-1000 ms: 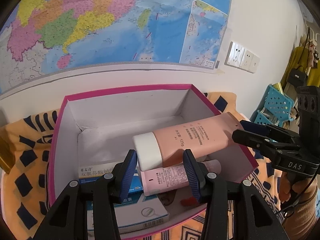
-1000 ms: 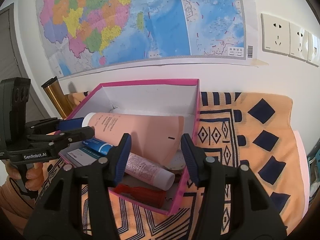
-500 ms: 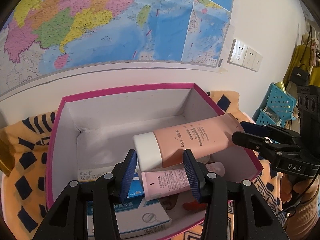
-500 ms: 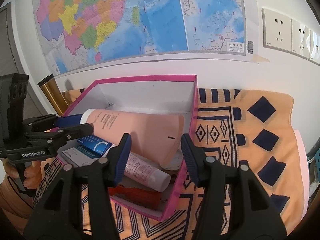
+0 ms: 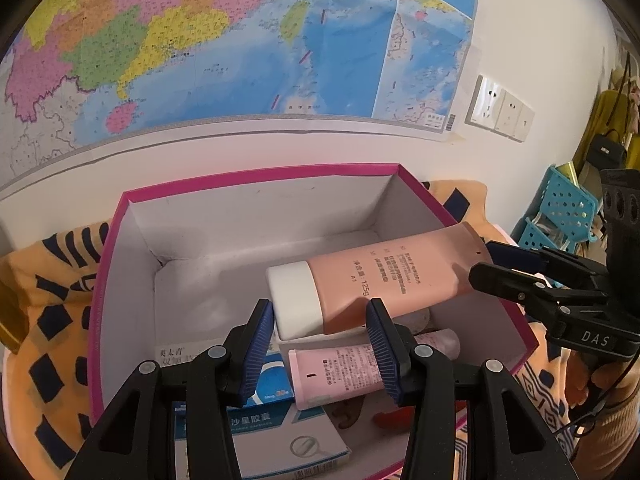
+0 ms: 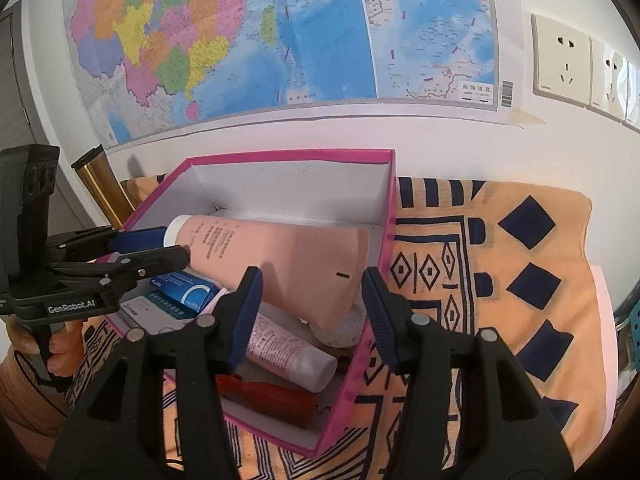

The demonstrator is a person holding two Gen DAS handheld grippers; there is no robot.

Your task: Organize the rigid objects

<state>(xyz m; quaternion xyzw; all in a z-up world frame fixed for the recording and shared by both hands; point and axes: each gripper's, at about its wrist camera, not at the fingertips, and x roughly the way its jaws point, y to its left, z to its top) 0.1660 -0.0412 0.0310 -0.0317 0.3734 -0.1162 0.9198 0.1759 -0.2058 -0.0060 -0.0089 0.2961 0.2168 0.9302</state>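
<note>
A big salmon-pink tube (image 5: 392, 276) with a white cap hangs slanted over an open magenta box (image 5: 256, 174). My left gripper (image 5: 319, 312) is shut on its cap end; in the right wrist view that gripper (image 6: 176, 246) pinches the cap from the left. My right gripper (image 6: 312, 280) is shut on the tube's (image 6: 272, 256) flat crimped end, over the box's right wall (image 6: 392, 208); the left wrist view shows it (image 5: 480, 262) at the right. Under the tube lie a small pink tube (image 6: 288, 348), blue-and-white medicine cartons (image 5: 280, 436) and a red object (image 6: 272, 396).
The box rests on an orange cloth (image 6: 500, 280) with dark blue patterns, close to a white wall with a map (image 5: 240, 40). A gold cylinder (image 6: 100, 184) stands left of the box. A blue perforated basket (image 5: 560, 212) sits at the far right.
The box and its contents sit slightly lower in both views than a second ago. The big tube keeps its place between both pairs of jaws.
</note>
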